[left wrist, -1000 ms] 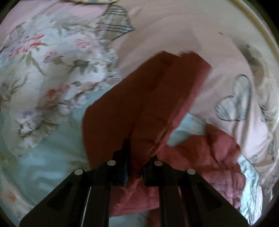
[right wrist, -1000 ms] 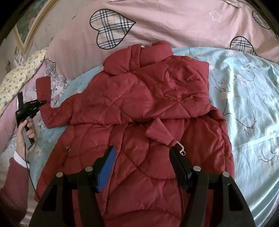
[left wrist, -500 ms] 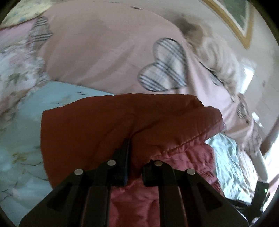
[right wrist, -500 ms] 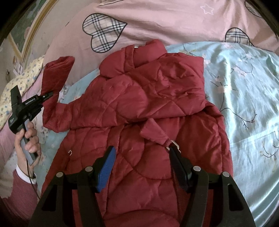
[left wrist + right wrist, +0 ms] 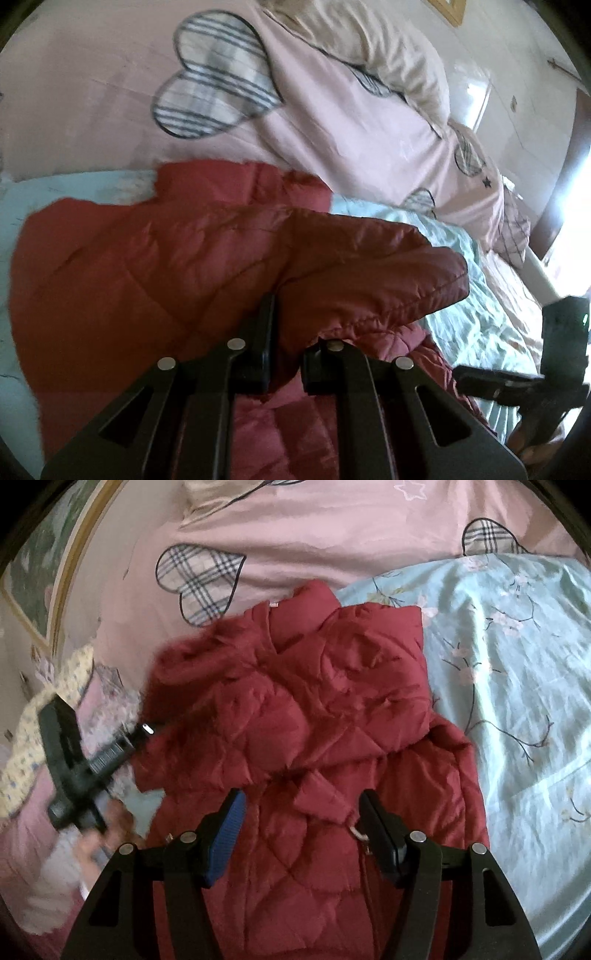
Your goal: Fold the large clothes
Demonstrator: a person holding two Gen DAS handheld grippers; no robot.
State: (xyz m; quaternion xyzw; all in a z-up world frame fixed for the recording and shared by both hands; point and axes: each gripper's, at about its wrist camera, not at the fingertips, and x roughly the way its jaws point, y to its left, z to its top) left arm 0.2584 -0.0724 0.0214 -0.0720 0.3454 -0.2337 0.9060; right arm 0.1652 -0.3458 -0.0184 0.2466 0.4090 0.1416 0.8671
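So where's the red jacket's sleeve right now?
In the left wrist view the sleeve is pinched in the left gripper, lifted over the red quilted jacket on the light blue sheet.

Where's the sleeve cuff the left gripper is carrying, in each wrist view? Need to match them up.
Left wrist: the sleeve cuff sits centre-right, just past the left gripper, which is shut on the sleeve.
Right wrist: the same sleeve is blurred at centre-left, over the red jacket, with the left gripper at its lower edge.
Shared landmark: the plaid heart on the pink bedding.
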